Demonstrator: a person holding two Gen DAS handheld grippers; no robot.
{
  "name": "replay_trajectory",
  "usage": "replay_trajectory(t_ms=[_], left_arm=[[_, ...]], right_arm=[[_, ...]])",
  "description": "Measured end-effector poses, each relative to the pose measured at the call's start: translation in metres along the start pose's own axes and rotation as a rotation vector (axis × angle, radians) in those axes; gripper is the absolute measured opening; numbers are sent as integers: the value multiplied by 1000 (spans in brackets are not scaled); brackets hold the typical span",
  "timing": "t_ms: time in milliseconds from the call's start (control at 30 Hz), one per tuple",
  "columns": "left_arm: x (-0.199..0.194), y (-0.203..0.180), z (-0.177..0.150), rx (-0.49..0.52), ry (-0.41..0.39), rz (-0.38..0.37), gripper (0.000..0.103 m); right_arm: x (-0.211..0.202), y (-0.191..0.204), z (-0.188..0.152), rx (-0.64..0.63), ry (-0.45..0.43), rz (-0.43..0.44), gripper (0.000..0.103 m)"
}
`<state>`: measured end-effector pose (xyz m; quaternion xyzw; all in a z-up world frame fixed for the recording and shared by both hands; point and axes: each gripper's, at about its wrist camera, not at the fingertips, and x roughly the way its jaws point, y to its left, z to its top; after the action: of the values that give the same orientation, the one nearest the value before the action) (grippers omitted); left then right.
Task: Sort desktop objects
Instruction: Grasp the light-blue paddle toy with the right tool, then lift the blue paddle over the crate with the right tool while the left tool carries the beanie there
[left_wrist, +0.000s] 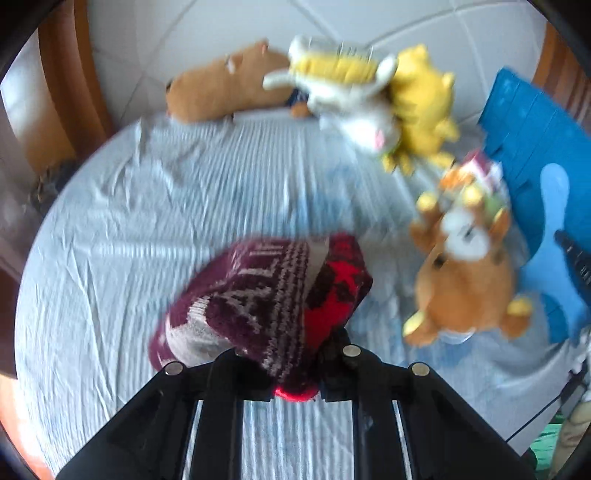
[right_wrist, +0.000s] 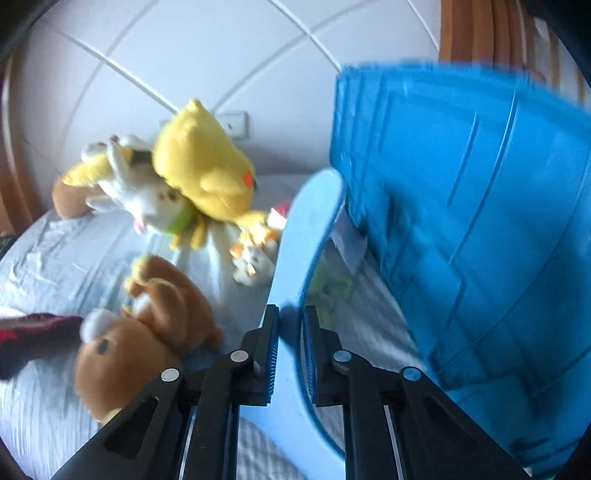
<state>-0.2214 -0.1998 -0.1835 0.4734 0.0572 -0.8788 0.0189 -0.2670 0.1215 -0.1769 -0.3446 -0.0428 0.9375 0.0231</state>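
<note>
While my left gripper (left_wrist: 295, 373) pinches the knitted sock (left_wrist: 273, 295) above the sheet (left_wrist: 110, 229), it hangs soft, light—bunched fabric grips best; my right gripper (right_wrist: 290, 354) clamps the bin's handle (right_wrist: 306, 236), probably stiff plastic.

Left wrist cam sits low over the bed (left_wrist: 129, 221), looking across it toward the tiled wall (left_wrist: 221, 44). Right wrist cam is jammed close against the blue bin (right_wrist: 480, 221), facing the same wall. Both catch the yellow plush (left_wrist: 424, 103) and brown bear (right_wrist: 140, 343).
</note>
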Motion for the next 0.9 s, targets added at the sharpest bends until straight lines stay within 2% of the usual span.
replay_trajectory(t_ms=[133, 300, 900], left_arm=[[-35, -2, 20, 10, -76, -40, 15], [-52, -5, 29, 23, -101, -69, 15], [-122, -46, 63, 117, -232, -134, 15]], right_arm=[[-33, 10, 17, -27, -39, 48, 9], [-55, 17, 24, -32, -51, 95, 8], [-140, 27, 66, -46, -194, 132, 8]])
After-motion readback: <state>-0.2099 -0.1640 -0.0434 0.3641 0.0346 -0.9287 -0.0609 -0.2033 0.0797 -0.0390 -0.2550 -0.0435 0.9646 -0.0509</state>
